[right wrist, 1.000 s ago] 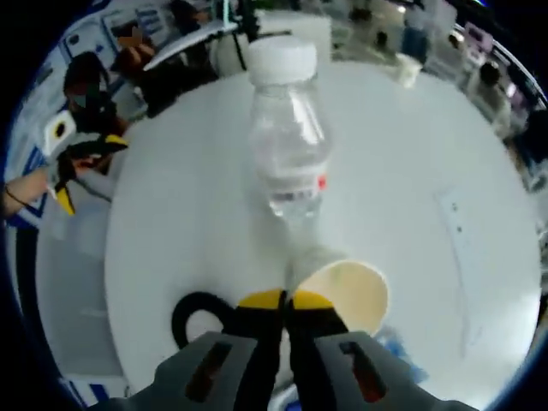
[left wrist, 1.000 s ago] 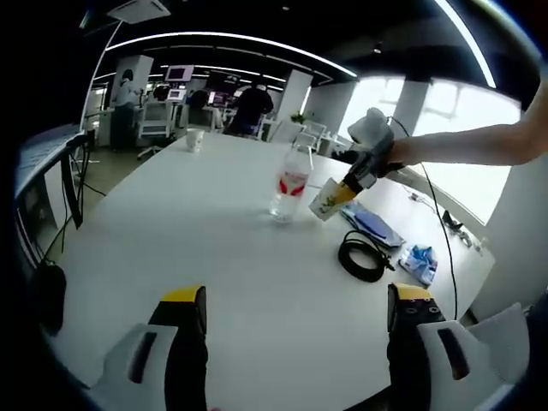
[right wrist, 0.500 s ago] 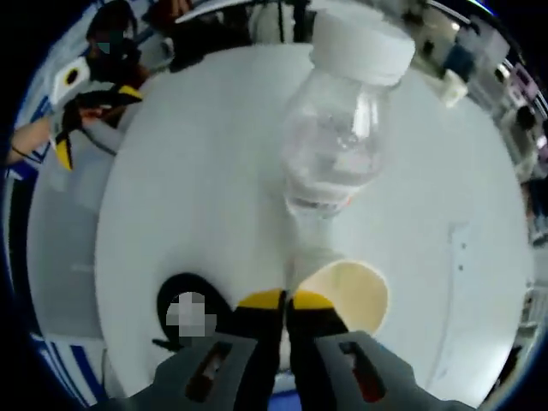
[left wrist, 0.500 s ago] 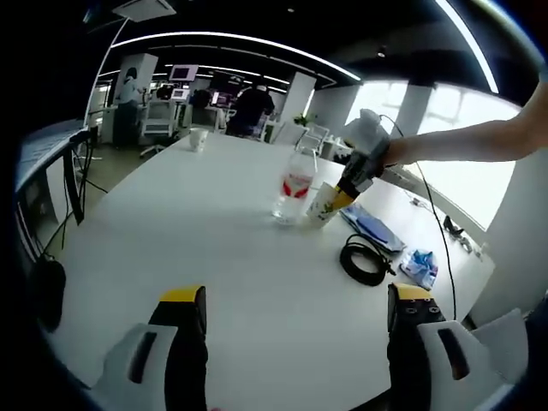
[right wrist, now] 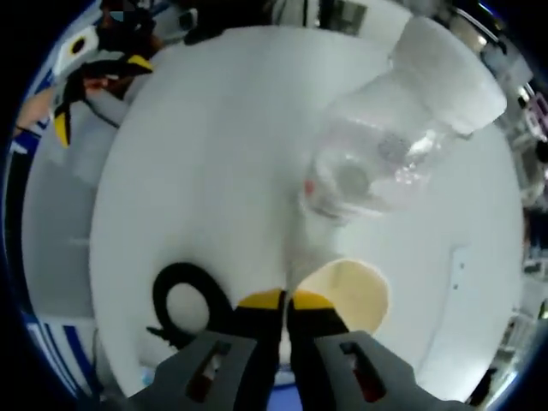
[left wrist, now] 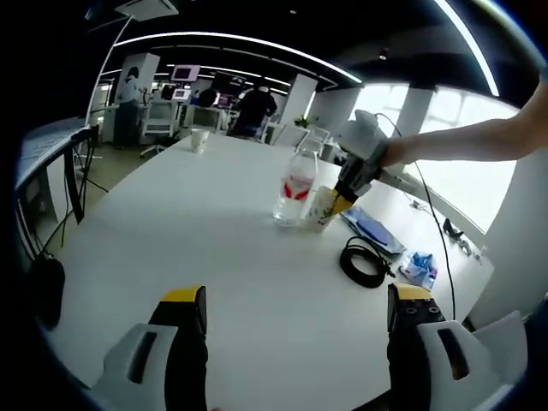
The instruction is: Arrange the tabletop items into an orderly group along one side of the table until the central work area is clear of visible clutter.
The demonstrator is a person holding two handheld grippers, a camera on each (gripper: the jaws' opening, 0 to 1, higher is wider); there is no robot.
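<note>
On the white table (left wrist: 171, 223) stands a clear plastic bottle (left wrist: 293, 188) with a red label and white cap. Right beside it is a paper cup (left wrist: 325, 205), and my right gripper (left wrist: 344, 195) is shut on the cup's rim, held by a person's outstretched arm. In the right gripper view the right gripper (right wrist: 285, 300) pinches the cup (right wrist: 351, 295) at its rim, with the bottle (right wrist: 385, 145) looming just beyond, touching or nearly touching the cup. My left gripper (left wrist: 291, 295) stands open over the near table edge, nothing between its jaws.
A coiled black cable (left wrist: 363, 259) lies right of the cup, also the cable (right wrist: 184, 295). A blue folder (left wrist: 372, 224) and a crumpled blue-white packet (left wrist: 419, 264) lie nearby. Another paper cup (left wrist: 199, 139) stands at the far end. People stand at desks beyond.
The right gripper has carried the cup lower and closer to the bottle, now right beside it. The left gripper has not moved.
</note>
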